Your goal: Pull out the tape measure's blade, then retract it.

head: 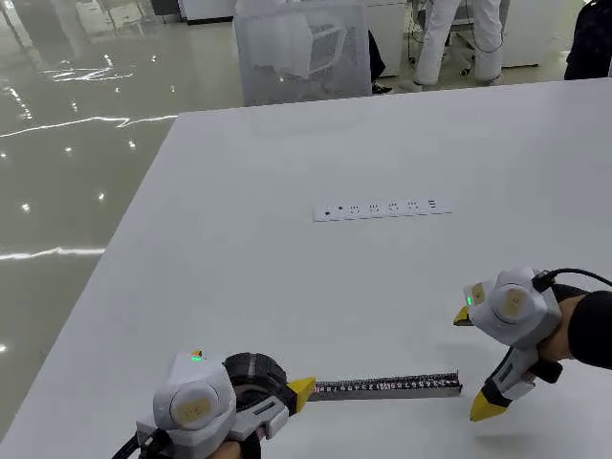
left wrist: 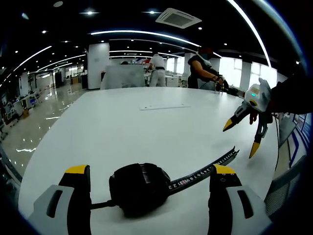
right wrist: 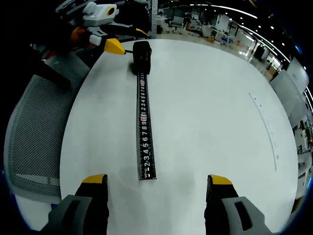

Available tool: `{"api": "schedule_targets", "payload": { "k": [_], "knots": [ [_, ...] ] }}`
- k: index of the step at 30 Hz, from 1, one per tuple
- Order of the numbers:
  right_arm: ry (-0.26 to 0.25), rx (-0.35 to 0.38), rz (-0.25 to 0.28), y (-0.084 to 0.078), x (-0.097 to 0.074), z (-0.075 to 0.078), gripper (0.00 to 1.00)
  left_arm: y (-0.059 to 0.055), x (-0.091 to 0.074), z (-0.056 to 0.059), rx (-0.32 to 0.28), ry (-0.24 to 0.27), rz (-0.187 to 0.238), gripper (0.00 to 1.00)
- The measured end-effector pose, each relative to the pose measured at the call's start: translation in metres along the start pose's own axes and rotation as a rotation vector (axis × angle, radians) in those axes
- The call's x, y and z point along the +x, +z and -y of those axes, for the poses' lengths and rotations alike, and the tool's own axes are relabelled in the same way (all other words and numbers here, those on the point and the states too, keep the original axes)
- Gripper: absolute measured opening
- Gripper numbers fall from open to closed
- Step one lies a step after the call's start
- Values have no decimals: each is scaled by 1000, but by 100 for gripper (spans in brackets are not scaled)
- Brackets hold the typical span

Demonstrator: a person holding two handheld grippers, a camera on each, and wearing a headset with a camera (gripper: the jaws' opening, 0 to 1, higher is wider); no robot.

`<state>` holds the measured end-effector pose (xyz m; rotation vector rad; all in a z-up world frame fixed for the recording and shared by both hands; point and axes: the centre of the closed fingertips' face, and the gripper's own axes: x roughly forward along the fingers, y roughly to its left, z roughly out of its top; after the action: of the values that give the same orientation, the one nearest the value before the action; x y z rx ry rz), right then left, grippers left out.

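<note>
A black tape measure (head: 253, 371) lies on the white table (head: 287, 287) near the front edge. Its blade (head: 387, 385) is pulled out flat to the right, numbers up. My left gripper (head: 277, 392) is open, and the case (left wrist: 141, 188) sits between its jaws with a gap on each side. The blade (left wrist: 205, 170) runs past the right jaw. My right gripper (head: 475, 363) is open just beyond the blade's end. That end (right wrist: 146, 172) lies loose on the table ahead of my right gripper (right wrist: 156, 180), left of centre, touching neither jaw. The case (right wrist: 142, 55) lies far off.
A white power strip (head: 382, 207) lies flat mid-table. A translucent chair back (head: 301, 48) stands at the far edge, with people beyond it. A grey mesh chair (right wrist: 34, 132) is beside the table's near edge. The glossy floor drops away on the left.
</note>
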<state>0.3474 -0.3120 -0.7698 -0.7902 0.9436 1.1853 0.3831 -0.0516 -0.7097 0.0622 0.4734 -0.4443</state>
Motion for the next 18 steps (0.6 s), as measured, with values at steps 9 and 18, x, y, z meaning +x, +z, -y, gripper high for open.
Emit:
{"api": "schedule_targets", "payload": {
  "k": [9, 18],
  "knots": [
    [62, -59, -46, -4, 12, -7, 53, -7, 2, -2, -22, 2, -13, 99],
    [85, -72, -65, -8, 16, -11, 33, -4, 4, -3, -26, 0, 9, 99]
  ]
}}
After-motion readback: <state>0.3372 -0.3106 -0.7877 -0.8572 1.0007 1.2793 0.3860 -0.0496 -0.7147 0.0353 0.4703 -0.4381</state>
